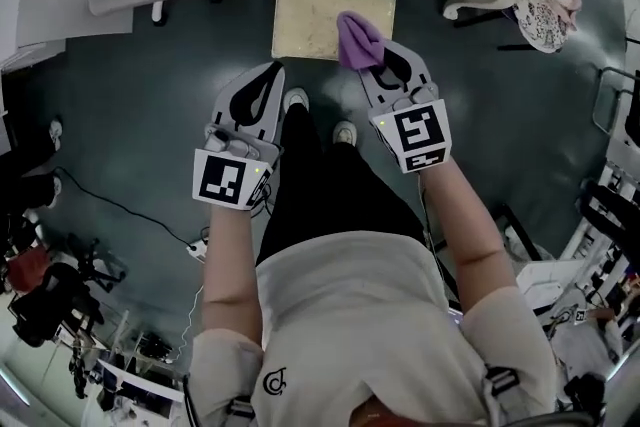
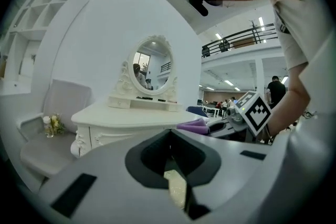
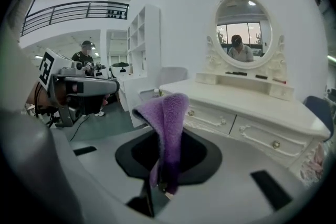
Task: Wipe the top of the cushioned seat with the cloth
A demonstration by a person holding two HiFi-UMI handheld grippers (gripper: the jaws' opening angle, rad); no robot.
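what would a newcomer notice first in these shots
The purple cloth stands out most, pinched in the right gripper; in the head view it shows over the near right corner of the cream cushioned seat. Beyond the seat stands an ornate white dressing table with an oval mirror. The left gripper hangs alongside, shut and empty.

The purple fleecy cloth (image 1: 358,40) stands bunched, pinched in the right gripper (image 1: 385,67). It overlaps the right front corner of the cream, rectangular cushioned seat (image 1: 310,15).
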